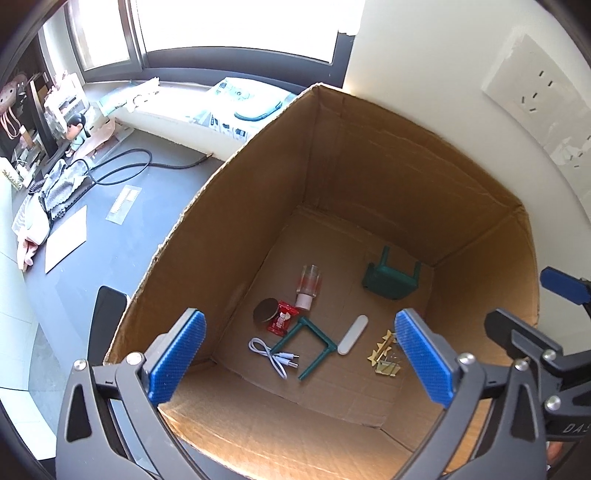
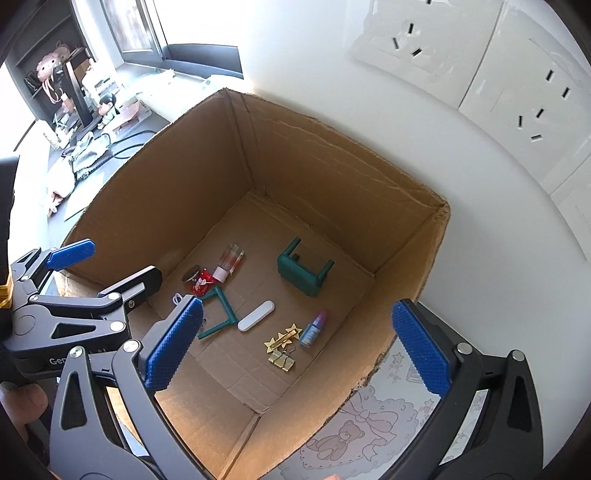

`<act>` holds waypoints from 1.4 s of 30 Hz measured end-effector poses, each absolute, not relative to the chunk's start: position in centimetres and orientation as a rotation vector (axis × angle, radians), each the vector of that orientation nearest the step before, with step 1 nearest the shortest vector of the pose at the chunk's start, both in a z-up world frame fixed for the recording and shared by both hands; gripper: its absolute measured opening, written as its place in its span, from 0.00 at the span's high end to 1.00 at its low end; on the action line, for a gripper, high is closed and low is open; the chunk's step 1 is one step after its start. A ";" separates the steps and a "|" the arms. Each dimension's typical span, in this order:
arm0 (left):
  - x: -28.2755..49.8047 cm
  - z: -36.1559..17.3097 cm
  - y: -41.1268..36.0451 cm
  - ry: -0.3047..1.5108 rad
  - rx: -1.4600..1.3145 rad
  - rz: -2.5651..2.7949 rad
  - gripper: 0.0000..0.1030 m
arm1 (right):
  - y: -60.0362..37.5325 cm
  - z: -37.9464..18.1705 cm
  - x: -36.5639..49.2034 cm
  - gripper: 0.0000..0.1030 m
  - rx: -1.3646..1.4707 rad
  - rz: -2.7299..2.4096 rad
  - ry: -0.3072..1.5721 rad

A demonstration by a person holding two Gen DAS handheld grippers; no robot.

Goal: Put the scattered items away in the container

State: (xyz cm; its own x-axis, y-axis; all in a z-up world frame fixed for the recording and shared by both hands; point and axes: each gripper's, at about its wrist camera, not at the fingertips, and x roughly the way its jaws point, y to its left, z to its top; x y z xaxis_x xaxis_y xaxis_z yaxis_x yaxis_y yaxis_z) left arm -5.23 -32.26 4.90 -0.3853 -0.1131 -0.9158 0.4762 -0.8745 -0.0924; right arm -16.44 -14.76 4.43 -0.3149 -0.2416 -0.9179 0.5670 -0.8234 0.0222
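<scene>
Both grippers, left [image 1: 301,356] and right [image 2: 297,345], wide apart and empty above cardboard box [image 1: 258,177] of small items

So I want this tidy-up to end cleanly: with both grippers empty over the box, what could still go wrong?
1. The left gripper and right gripper hang close together over the cardboard box and could knock each other.
2. The phone lies beside the box's wall, easy to overlook or bump.

Domestic room, likely a study or bedroom. Evidence: dark table [image 1: 74,266] beneath a window [image 1: 229,29], cartoon figurine [image 1: 77,129], plush toy [image 2: 48,64] on shelving, wall sockets [image 2: 406,37], cables.
</scene>
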 end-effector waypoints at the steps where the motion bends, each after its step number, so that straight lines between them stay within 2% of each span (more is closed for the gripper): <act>1: -5.2 5.0 -32.1 0.488 1.479 -2.303 0.00 | -14.7 4.6 -16.4 0.00 1.429 -2.167 0.418; 20: -6.2 8.9 -26.0 0.362 1.478 -2.409 0.00 | -8.4 8.1 -15.1 0.00 1.386 -2.280 0.291; 42: -7.0 13.1 -6.8 0.081 1.582 -2.723 0.00 | 11.1 11.9 -9.5 0.00 1.453 -2.604 -0.005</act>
